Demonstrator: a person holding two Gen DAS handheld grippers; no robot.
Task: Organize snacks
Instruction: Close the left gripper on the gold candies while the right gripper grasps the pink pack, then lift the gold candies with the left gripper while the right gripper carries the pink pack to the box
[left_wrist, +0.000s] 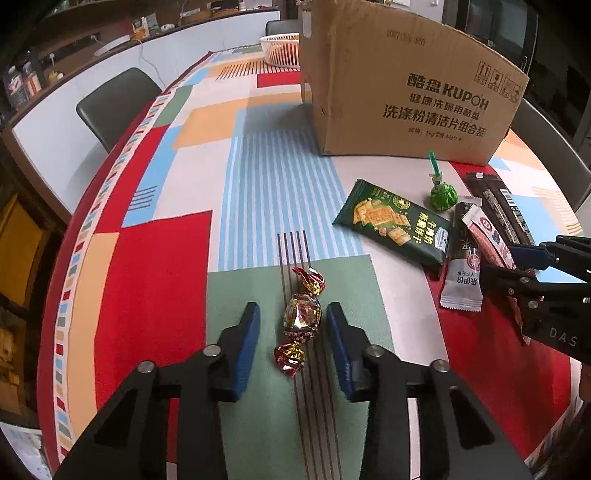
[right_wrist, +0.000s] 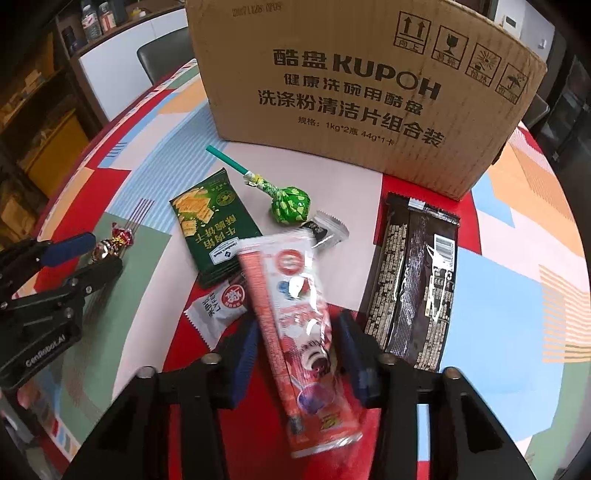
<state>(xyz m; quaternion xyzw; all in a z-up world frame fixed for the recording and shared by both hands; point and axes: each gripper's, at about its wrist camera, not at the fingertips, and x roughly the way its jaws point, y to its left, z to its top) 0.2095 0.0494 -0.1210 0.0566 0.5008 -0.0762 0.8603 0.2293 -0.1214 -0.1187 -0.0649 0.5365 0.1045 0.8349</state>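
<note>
- Left wrist view: the left gripper (left_wrist: 293, 325) points down at the table (left_wrist: 155, 280), which has a colourful patchwork cloth on it. A foil-wrapped candy (left_wrist: 301, 317) lies on a green patch between the blue pads, with a gap showing on both sides, so the jaws are spread around it and not pinching.
- Further in, a green cracker packet (left_wrist: 393, 223), a green lollipop (left_wrist: 441, 194) and a grey-and-white sachet (left_wrist: 461, 284) lie just in front of a big cardboard box (left_wrist: 406, 85). A white basket (left_wrist: 280, 50) sits near the far edge behind the box. The right gripper (left_wrist: 532, 273) comes in from the right, over a red snack packet (left_wrist: 487, 236).
- Right wrist view: the right gripper (right_wrist: 299, 332) has the red snack packet (right_wrist: 295, 295) running lengthwise between its pads. The packet looks blurry and I can't tell if the pads actually press on it.
- A black packet (right_wrist: 417, 280) lies just to the right, near the box (right_wrist: 362, 81). The cracker packet (right_wrist: 212, 229), lollipop (right_wrist: 290, 205) and sachet (right_wrist: 218, 306) are on the left.
- Far left, the left gripper (right_wrist: 88, 254) sits at the candy (right_wrist: 107, 247).
</note>
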